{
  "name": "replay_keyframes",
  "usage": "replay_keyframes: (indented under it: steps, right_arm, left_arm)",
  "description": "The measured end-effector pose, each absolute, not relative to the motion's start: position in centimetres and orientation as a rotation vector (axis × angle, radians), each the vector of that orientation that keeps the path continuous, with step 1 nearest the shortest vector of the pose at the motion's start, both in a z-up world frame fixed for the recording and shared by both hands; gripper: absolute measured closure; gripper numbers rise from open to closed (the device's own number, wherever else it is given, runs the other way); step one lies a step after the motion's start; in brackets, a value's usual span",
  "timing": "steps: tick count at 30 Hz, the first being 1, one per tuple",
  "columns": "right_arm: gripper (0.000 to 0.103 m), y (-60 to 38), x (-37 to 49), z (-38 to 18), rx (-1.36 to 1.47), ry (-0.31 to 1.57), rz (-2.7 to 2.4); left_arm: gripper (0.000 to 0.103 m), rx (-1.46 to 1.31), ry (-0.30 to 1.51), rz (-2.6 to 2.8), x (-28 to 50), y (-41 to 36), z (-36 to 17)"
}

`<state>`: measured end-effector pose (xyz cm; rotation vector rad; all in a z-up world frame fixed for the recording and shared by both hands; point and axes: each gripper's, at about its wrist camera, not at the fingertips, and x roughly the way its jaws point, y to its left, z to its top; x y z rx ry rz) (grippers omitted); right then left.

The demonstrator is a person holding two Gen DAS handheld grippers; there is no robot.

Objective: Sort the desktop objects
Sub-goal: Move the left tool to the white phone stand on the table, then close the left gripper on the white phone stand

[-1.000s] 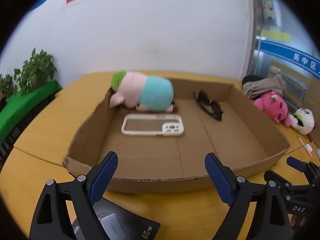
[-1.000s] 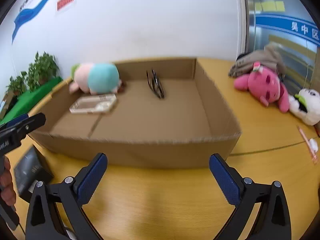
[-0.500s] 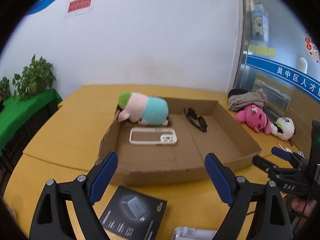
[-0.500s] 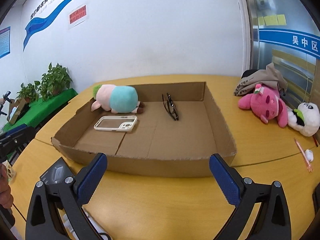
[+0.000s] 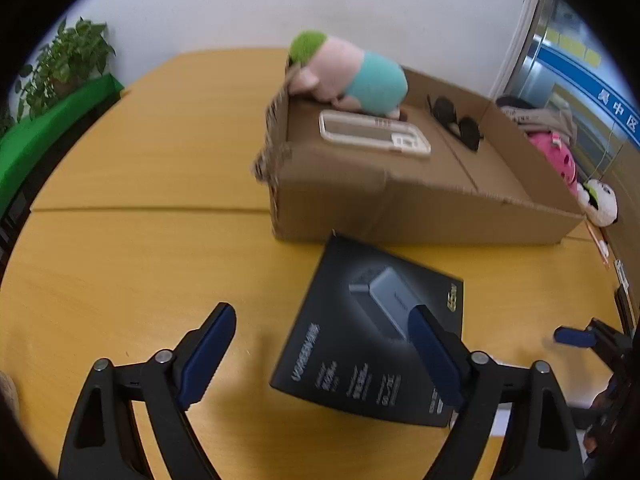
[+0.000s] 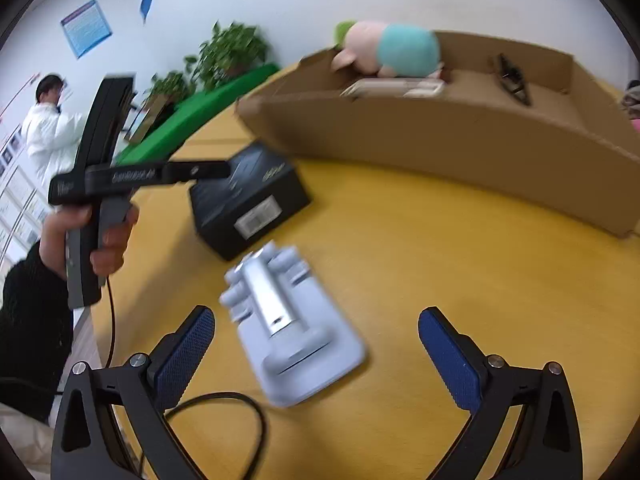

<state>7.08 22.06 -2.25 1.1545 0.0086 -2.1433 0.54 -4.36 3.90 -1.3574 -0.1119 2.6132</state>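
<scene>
Hovering wide apart, left gripper [image 5: 320, 344] over black box [image 5: 376, 332] on table [image 5: 140, 272] | right gripper [image 6: 316, 344] spread, empty — grey stand [image 6: 288, 328] between its fingers | beyond: cardboard tray [image 5: 400, 204] holding phone case [image 5: 374, 133], sunglasses [image 5: 456, 122], plush [image 5: 352, 76] — far corner

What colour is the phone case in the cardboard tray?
White, the phone case; clearest in the left wrist view.
</scene>
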Motion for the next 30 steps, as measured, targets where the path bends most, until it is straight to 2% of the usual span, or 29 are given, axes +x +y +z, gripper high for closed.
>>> replay_keyframes:
  steps: [6, 8, 10, 11, 12, 15, 20, 23, 24, 26, 28, 30]
  right_arm:
    - [0.000, 19.3, 8.9, -4.3, 1.143, 0.266, -2.108]
    - [0.001, 18.2, 10.0, -5.1, 1.100, 0.458, -2.148]
    - [0.005, 18.2, 10.3, -5.1, 1.080, 0.452, -2.148]
    - [0.012, 18.3, 10.3, -5.0, 1.086, 0.453, -2.163]
    - [0.023, 18.5, 10.3, -4.8, 1.085, 0.440, -2.167]
    - [0.027, 19.2, 10.8, -4.8, 1.089, 0.436, -2.180]
    - [0.029, 21.2, 12.9, -4.8, 1.085, 0.422, -2.194]
    - [0.029, 22.7, 13.9, -4.7, 1.088, 0.397, -2.220]
    - [0.029, 22.9, 14.0, -4.4, 1.093, 0.388, -2.228]
    - [0.029, 24.0, 14.7, -4.5, 1.102, 0.368, -2.249]
    - [0.029, 24.9, 15.1, -4.4, 1.109, 0.337, -2.260]
    - [0.029, 25.7, 15.5, -4.3, 1.115, 0.302, -2.273]
  left_arm:
    - [0.018, -1.147, -0.098, 2.494, 5.4, -1.0, 7.0]
    - [0.018, -1.119, -0.083, 2.419, 7.1, 0.2, 7.5]
    - [0.018, -1.131, -0.067, 2.346, 8.2, 1.5, 7.3]
    - [0.018, -1.144, -0.061, 2.323, 8.6, 1.9, 7.0]
    - [0.018, -1.162, -0.054, 2.298, 8.9, 2.4, 6.6]
    - [0.018, -1.218, -0.087, 2.228, 9.5, 3.5, 4.9]
    - [0.019, -1.310, -0.217, 2.167, 9.1, 4.4, 2.6]
    - [0.025, -1.381, -0.268, 2.153, 8.5, 5.3, 1.5]
    - [0.035, -1.413, -0.258, 2.155, 8.3, 5.7, 1.1]
    - [0.046, -1.418, -0.204, 2.172, 8.4, 6.9, 1.1]
    - [0.068, -1.434, -0.207, 2.151, 8.2, 7.6, 1.0]
    - [0.068, -1.432, -0.228, 2.153, 8.1, 7.9, 0.9]
